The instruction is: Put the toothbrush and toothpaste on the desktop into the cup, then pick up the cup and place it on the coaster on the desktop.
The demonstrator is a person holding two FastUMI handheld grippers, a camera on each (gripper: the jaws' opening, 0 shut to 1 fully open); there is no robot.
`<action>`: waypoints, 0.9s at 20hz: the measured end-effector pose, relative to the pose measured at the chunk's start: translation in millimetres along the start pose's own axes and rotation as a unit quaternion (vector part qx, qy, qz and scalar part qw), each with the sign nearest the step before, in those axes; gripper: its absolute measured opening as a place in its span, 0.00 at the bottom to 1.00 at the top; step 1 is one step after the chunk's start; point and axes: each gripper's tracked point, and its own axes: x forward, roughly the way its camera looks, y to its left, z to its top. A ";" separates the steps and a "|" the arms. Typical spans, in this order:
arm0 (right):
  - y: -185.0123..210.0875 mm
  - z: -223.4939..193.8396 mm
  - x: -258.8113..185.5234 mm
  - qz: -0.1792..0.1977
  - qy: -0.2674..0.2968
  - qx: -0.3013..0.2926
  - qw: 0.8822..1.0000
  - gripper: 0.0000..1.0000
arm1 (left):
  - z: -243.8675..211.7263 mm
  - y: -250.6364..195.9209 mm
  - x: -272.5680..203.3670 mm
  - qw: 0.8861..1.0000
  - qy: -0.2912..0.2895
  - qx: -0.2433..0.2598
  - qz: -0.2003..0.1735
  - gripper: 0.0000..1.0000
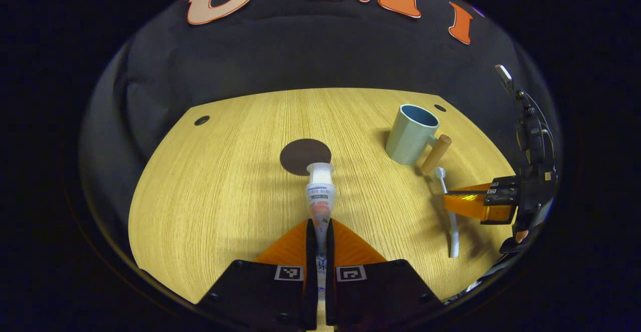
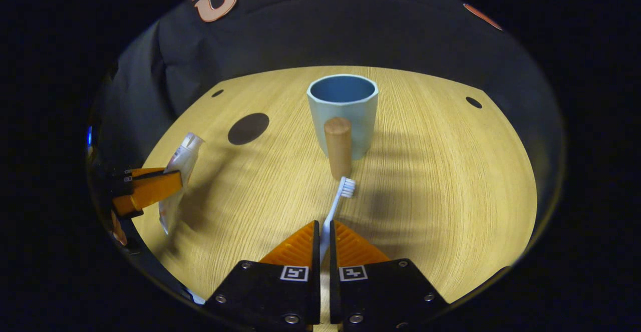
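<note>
Round wooden desktop (image 1: 215, 197) against the dark booth wall; cup (image 2: 342, 114) upright near the far right part of it, mouth open, wooden peg handle (image 2: 338, 146) pointing back at the right gripper; dark round coaster (image 1: 305, 156) bare, well apart from the cup to its left.

Left gripper (image 1: 321, 229): jaws clenched on the toothpaste (image 1: 320, 192), cap end forward, tube sticking out past the fingertips; it looks lifted off the wood. Right gripper (image 2: 324, 232): jaws closed on the toothbrush (image 2: 336, 204) handle, bristle head forward, just short of the cup handle; can't tell if the head is off the table or resting on it.

Risks, my read:
- both items head for one cup mouth; the grippers could collide if they go in together; better one at a time
- brush is thin and held low on the handle; it may pivot in the grip and the head could catch the peg handle or rim instead of clearing it
- cup is light-looking and free-standing; a nudge on the rim or handle could tip or slide it
- tube is soft; the squeeze may deform it, and a long tube dropped in at a slant could topple the cup
- tall contents lean out; later lift to the coaster could spill them if the cup tilts
</note>
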 end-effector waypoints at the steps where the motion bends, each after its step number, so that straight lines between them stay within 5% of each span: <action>1: -0.3 0.7 0.7 -0.002 -0.012 -0.005 1.000 0.08 | 2.7 -0.3 -2.0 1.000 -0.008 0.001 0.000 0.10; 11: -2.6 55.0 -15.4 0.023 -0.177 0.002 0.984 0.08 | 34.6 -3.8 -14.1 0.995 -0.102 -0.004 0.007 0.09; 18: -9.3 135.7 -56.8 0.035 -0.318 0.015 0.947 0.07 | 40.4 -8.3 -18.1 0.988 -0.154 0.008 0.005 0.10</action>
